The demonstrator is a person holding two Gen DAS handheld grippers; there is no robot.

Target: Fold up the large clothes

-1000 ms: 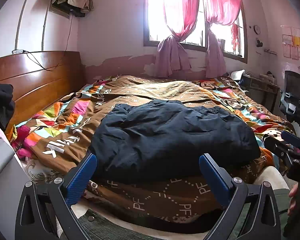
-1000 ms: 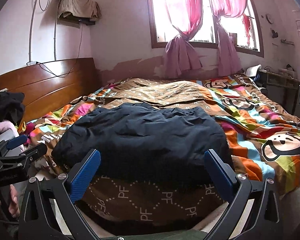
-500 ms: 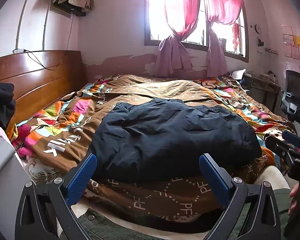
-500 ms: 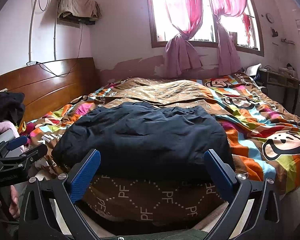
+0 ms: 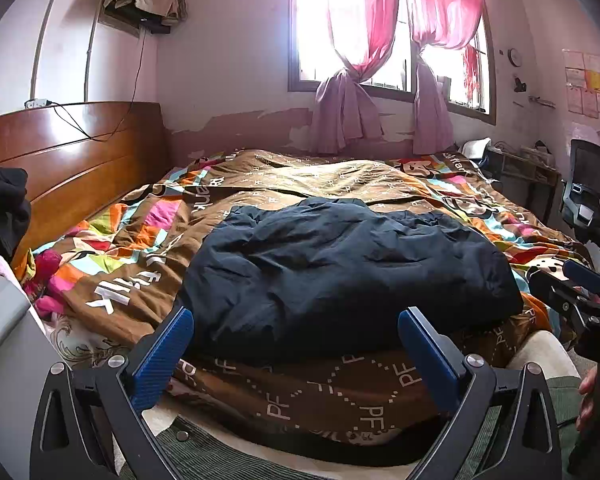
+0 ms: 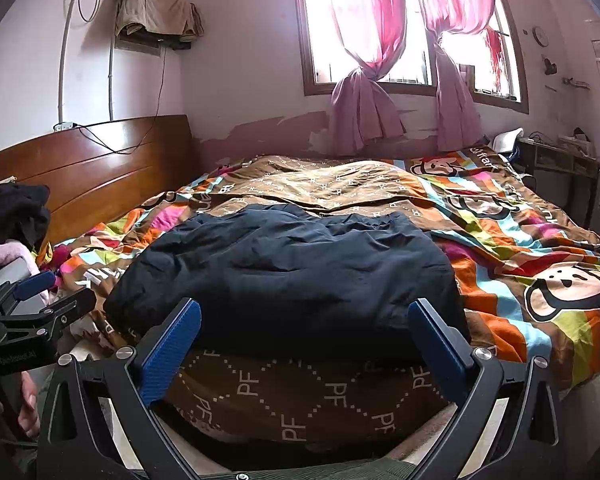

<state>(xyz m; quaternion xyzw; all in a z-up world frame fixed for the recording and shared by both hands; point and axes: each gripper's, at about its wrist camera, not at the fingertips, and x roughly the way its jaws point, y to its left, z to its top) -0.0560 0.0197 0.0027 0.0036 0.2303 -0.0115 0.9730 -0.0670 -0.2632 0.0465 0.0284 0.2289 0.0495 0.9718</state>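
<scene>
Both jaws stand wide apart and hold nothing. The left gripper [image 5: 296, 340] hovers in front of the near edge of the bed [image 5: 307, 396], and the right gripper [image 6: 305, 330] hovers beside it at about the same height, also short of the bed. Each gripper shows at the side of the other's view.

On the patterned quilt [image 6: 499, 280], a dark navy garment [image 5: 339, 268] lies in a loose, puffy heap, near the front edge of the bed and about in the middle between the two grippers. It is not flat: the top is full of wrinkles and the far edge is turned up in a ridge. Sleeves or a collar cannot be told apart in the heap.

The cloth looks soft and padded, like a light jacket, so probably it is bulky but not heavy. It will sag and slide when lifted, and the smooth fabric may slip out of a shallow pinch. The quilt below is also soft, so a low grip could catch it together with the garment.

A good hold seems to be at the two near corners of the garment, one for each gripper, taking a thick seam or hem edge and not the loose middle.
</scene>
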